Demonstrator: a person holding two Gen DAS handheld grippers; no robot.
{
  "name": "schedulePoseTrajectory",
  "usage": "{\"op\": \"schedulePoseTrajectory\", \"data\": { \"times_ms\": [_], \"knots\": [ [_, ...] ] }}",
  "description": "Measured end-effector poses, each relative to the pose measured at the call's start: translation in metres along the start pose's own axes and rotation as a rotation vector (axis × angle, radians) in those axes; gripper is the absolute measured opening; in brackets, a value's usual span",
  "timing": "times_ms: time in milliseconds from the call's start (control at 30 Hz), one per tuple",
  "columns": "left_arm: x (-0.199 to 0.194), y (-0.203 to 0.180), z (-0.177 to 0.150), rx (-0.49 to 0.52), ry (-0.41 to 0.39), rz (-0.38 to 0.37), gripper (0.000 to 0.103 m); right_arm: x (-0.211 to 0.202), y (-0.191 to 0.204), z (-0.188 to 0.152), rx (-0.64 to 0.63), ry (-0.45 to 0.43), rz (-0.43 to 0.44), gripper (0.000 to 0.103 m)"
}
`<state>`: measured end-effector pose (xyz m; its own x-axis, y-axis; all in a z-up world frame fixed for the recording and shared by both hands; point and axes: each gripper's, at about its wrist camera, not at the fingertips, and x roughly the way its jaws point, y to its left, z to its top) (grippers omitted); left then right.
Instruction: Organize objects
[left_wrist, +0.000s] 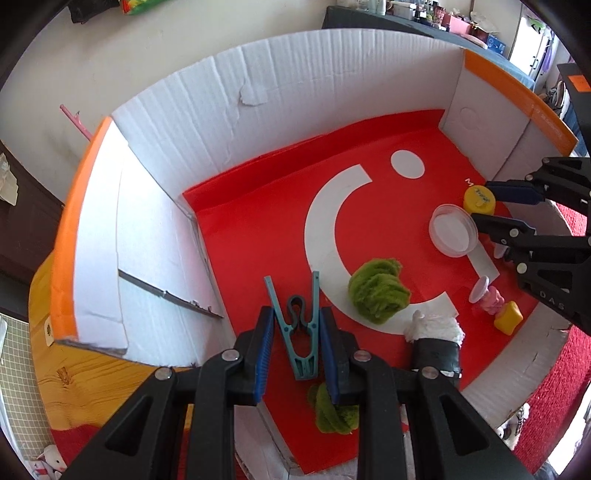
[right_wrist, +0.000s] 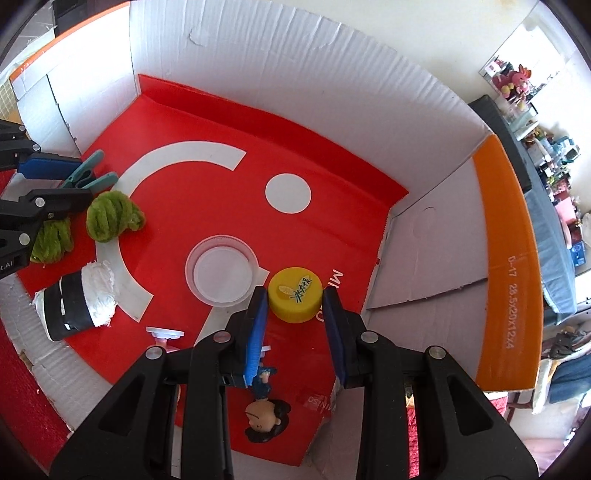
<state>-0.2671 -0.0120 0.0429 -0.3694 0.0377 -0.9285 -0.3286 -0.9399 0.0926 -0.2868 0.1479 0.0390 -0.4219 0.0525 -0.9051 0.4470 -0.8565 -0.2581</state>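
Left hand-held gripper (left_wrist: 297, 345) clamps teal clothespin (left_wrist: 295, 328) over box (left_wrist: 207, 122) near edge. Right hand-held gripper (right_wrist: 295, 306) straddles yellow cap (right_wrist: 294, 294) near right wall; can't confirm contact. Yarn, cup, figurine already inside; sorting seems mid-way.

The left gripper (left_wrist: 297, 332) was a matte black plastic frame built of angular, hollowed-out struts with triangular cut-outs. Round silver rivets (left_wrist: 231, 355) sat at its pivots. Its two jaws carried flat, bright blue ribbed pads (left_wrist: 264, 356) on their inner faces.

The right gripper (right_wrist: 295, 319) had the same build: black struts, silver rivets (right_wrist: 221, 336) at the joints, and blue ribbed pads (right_wrist: 257, 328) lining the jaws. Small white lettering (left_wrist: 552, 301) was printed on one black arm of the right gripper; it was too small to read fully.
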Motion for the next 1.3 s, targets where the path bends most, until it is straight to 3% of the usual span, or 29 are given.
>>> {"op": "schedulePoseTrajectory", "data": {
  "times_ms": [867,1300],
  "knots": [
    [-0.012,0.008,-0.006,-0.012,0.001,0.001,0.026,0.002,-0.001,0.006,0.001,0.023,0.013,0.029],
    [-0.02,0.014,-0.006,-0.005,-0.008,0.004,0.031,0.003,-0.001,0.006,0.0,0.027,0.014,0.029]
  ]
}}
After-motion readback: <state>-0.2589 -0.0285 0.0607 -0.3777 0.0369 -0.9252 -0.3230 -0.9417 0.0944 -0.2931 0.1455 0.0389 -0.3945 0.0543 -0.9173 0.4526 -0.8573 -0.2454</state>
